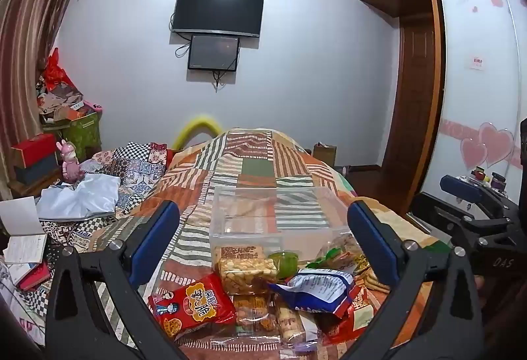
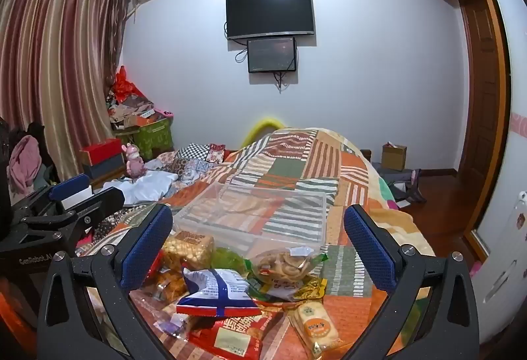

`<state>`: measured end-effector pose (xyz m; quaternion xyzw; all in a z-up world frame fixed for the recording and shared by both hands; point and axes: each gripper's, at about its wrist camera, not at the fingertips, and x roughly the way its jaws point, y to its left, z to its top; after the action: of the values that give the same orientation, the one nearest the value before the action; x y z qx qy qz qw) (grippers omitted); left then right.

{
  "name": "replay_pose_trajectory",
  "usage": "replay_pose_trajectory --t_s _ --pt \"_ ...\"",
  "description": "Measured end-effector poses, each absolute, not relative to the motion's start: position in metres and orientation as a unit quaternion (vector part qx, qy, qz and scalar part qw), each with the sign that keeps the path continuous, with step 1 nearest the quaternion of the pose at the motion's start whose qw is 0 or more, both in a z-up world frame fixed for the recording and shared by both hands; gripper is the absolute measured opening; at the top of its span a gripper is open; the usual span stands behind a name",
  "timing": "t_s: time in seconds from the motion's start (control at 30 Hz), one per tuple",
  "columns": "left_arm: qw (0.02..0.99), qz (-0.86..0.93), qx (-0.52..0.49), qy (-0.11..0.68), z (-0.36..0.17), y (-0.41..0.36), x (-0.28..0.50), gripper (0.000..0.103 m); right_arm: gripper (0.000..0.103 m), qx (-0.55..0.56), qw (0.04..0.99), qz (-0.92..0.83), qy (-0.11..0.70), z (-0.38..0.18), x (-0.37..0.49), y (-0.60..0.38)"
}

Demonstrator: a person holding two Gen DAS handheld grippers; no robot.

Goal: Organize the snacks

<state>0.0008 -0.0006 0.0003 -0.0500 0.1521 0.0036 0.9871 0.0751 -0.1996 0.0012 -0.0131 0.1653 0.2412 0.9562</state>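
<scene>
A pile of snack packs lies on the patchwork quilt: a red bag, a clear pack of pale biscuits, a blue-and-white bag and a green jelly cup. Behind the pile stands an empty clear plastic bin. My left gripper hovers wide open over the pile, holding nothing. In the right wrist view the same bin, the blue-and-white bag, a bag of round crackers and a wrapped rice cracker show. My right gripper is also open and empty.
Clothes and a book clutter the bed's left side beside a pink toy and stacked boxes. A wardrobe stands at the right. The other gripper shows at each view's edge.
</scene>
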Motion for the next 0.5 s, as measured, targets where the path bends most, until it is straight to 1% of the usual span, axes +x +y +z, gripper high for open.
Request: replay_pose_trajectory --t_s 0.5 --pt "0.988 0.007 -0.055 0.141 0.0016 0.0022 -0.0014 0.103 0.103 -0.013 0.956 0.242 0.167 0.0009 0.0773 -0.1996"
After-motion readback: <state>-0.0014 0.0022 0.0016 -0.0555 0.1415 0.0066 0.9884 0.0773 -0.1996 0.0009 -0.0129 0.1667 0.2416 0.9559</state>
